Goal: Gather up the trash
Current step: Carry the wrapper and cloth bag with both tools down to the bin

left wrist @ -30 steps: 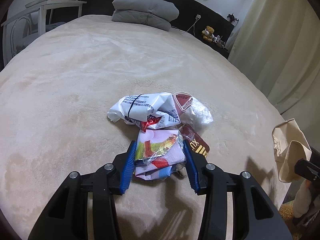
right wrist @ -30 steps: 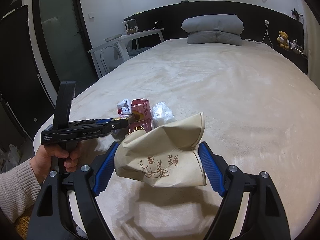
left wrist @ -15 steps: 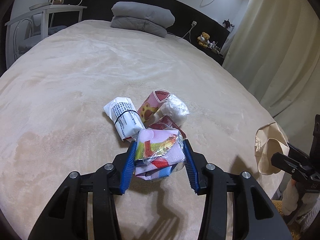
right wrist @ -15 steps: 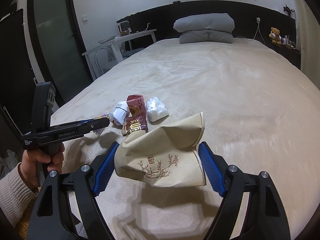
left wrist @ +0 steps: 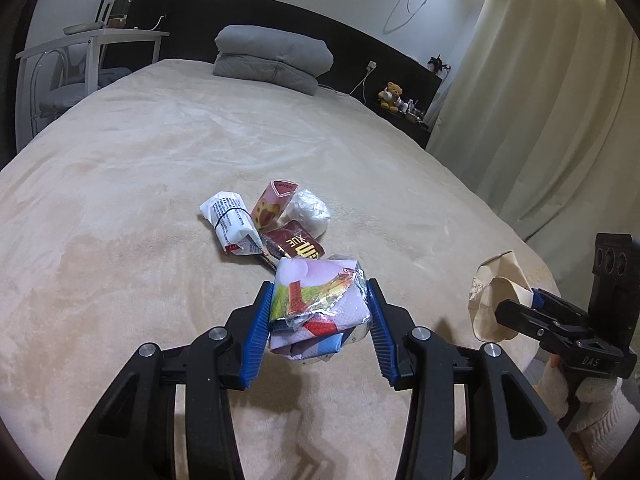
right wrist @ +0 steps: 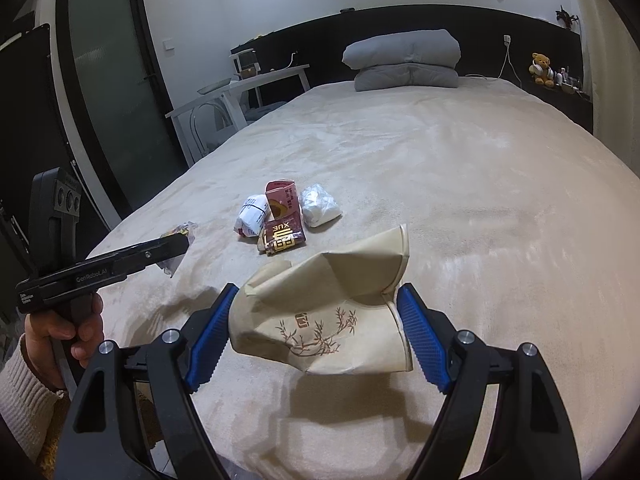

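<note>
My left gripper (left wrist: 318, 312) is shut on a crumpled colourful wrapper (left wrist: 316, 308), held above the near part of the bed. My right gripper (right wrist: 316, 322) is shut on a crushed beige paper cup (right wrist: 324, 312) with a bamboo print; from the left wrist view that cup (left wrist: 494, 300) hangs at the right, off the bed's corner. Left on the blanket is a small pile: a white printed packet (left wrist: 232, 224), a pink carton (left wrist: 274, 204), a dark red packet (left wrist: 296, 244) and a white plastic wad (left wrist: 310, 212).
The beige bed (left wrist: 160, 160) fills both views, with folded grey bedding (left wrist: 272, 56) at the headboard. A white table and chair (right wrist: 240, 100) stand at its left side, a curtain (left wrist: 540, 100) at its right. A dark door (right wrist: 108, 80) is behind the left hand (right wrist: 64, 328).
Both grippers have drawn back from the pile toward the foot of the bed, the left one also rising with its wrapper. The pile now lies farther off. Both grips are unchanged.
</note>
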The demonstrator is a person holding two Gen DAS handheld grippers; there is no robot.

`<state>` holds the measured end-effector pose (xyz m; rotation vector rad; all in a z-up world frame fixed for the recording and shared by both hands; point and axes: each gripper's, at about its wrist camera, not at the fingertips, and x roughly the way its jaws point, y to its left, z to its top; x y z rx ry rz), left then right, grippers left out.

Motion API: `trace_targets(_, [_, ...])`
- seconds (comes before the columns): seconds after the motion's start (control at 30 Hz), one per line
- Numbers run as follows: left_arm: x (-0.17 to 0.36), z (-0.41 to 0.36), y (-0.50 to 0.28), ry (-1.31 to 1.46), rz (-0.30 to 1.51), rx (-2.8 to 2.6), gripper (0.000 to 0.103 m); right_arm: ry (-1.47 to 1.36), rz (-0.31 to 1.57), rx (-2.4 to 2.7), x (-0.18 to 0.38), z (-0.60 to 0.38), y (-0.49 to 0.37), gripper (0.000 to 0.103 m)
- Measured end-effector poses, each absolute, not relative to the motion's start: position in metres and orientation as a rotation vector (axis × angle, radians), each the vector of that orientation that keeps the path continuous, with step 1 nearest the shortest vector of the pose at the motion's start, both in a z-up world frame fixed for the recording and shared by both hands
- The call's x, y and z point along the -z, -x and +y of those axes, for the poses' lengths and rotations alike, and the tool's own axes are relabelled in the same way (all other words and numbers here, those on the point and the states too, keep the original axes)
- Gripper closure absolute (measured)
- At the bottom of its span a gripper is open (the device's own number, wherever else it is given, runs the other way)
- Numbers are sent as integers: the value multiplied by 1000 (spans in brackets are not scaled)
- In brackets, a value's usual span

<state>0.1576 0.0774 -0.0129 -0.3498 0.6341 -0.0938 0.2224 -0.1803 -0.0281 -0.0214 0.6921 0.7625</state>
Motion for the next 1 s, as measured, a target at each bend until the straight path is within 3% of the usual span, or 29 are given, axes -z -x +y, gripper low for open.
trace_targets(1.0, [9,7,-39,335,591,161,59,-33,668,-750,29,-229,-116,24])
